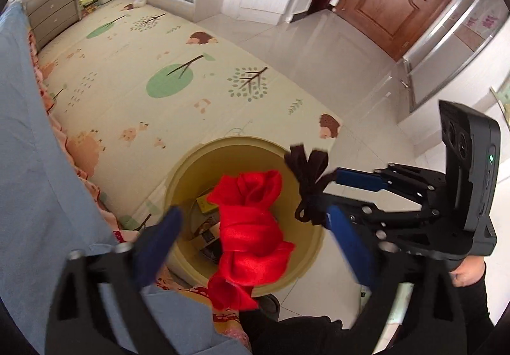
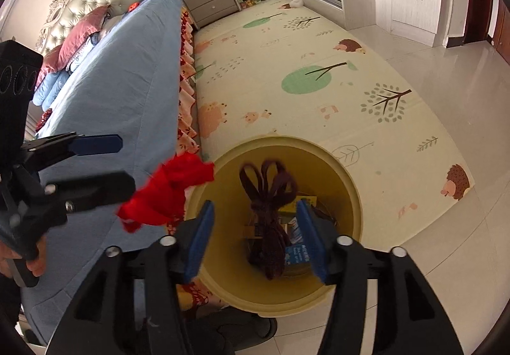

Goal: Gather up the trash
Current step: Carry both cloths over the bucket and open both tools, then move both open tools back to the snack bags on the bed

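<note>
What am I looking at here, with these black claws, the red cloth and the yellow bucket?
These are two round fisheye pictures, each from a camera mounted on a hand-held gripper, looking along its two blue-padded fingers. A person holds one gripper in each hand; there is no robot arm.

In the left wrist view, the left gripper stands wide open above a yellow bin, with a bunched red cloth between the pads, seemingly loose. The right gripper shows at the right.

In the right wrist view, the right gripper is open over the same bin, with a dark cord hanging between its pads, apparently let go. Boxes already lie at the bin's bottom.

The bin stands on the floor beside a bed and a play mat.
</note>
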`<state>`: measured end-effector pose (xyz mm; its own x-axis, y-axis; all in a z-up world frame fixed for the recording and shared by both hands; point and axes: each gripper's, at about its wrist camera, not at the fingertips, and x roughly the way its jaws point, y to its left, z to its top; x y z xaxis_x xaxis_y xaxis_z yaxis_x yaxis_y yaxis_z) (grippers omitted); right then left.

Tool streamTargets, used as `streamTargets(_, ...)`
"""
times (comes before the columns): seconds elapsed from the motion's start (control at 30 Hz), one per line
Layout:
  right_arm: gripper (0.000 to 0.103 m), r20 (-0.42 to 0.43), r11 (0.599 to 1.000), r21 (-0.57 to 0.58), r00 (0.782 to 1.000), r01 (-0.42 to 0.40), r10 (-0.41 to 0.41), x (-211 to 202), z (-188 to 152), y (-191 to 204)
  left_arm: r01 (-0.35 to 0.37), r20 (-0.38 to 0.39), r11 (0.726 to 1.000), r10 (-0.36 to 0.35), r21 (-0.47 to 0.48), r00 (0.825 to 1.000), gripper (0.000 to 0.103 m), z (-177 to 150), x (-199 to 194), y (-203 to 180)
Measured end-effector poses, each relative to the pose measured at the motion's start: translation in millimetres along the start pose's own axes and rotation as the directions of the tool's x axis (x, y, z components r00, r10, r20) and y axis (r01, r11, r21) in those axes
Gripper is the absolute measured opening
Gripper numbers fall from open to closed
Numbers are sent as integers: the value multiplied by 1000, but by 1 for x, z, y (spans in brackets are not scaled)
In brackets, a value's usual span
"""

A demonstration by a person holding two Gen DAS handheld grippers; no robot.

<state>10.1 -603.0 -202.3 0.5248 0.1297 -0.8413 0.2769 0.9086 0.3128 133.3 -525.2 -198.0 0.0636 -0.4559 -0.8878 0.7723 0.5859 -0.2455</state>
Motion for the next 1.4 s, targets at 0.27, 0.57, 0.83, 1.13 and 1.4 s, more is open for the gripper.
streamTargets(0.27,54,-13,998,61,1000,-22,23,5,-7,-12,-1,4,999,1,-36,1000,99,3,-6,13)
streamTargets(0.57,53,59,1000,-9,998,-26,26,-44,10,25,-10,87,1000,8,21,996,99,-6,-51,3)
streamTargets(0.83,53,120,993,-98,990,-58,70,-77,22,85,-53,186,999,54,-8,981,99,-31,-117,25)
streamTargets(1.13,53,135,940,-308,972,-145,194,-82,37,213,-174,286,967,223,-186,932,99,-91,-211,110)
streamTargets(1.4,53,74,864,-440,949,-243,305,-51,41,318,-263,312,896,380,-357,871,99,-148,-285,195)
